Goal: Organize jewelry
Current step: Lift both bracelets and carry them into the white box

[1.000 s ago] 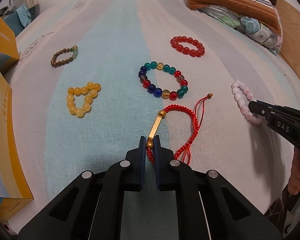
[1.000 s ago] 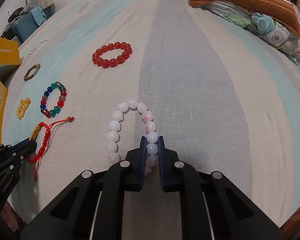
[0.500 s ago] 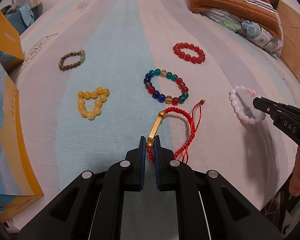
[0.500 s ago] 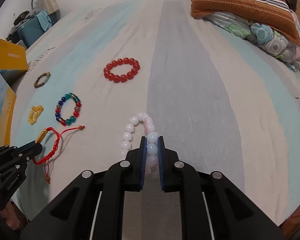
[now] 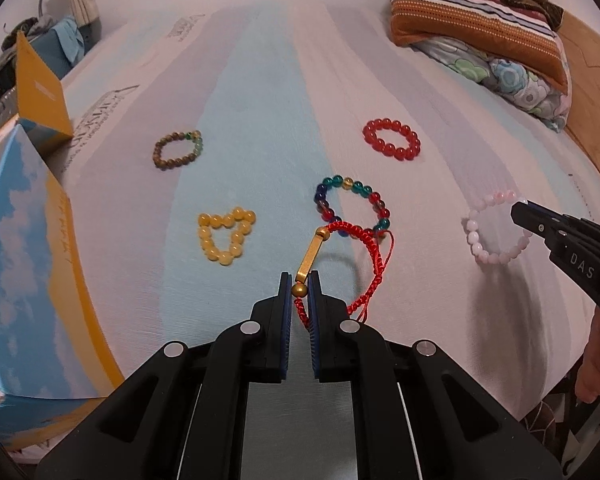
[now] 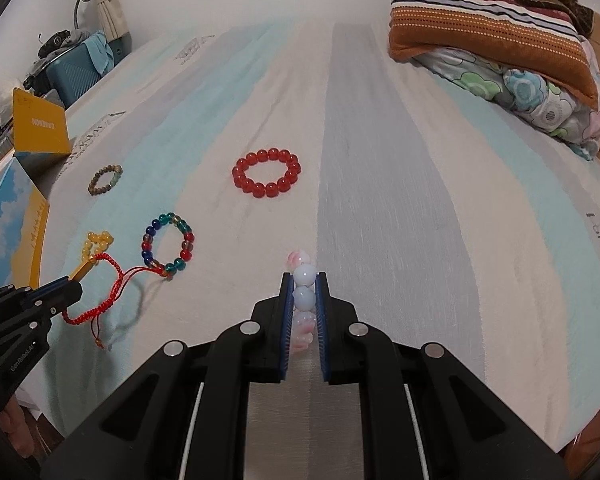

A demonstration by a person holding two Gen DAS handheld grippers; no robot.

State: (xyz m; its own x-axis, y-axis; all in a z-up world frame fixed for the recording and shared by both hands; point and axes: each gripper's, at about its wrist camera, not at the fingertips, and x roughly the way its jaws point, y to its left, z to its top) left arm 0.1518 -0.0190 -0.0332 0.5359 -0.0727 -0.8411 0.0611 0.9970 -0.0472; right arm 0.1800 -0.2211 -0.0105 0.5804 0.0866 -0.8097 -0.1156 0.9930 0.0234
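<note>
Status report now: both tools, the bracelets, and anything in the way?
Left tool shut on red cord bracelet, lifted. Right tool shut on white-pink bead bracelet, lifted. Four bracelets remain on the bed. Nothing in the way.

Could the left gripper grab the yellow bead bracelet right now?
Probably not yet. The left gripper is shut on the red cord bracelet, lifted off the bedsheet, so its jaws are occupied. The yellow bead bracelet lies uncovered nearby, so the path looks free once the cord bracelet is released.
</note>
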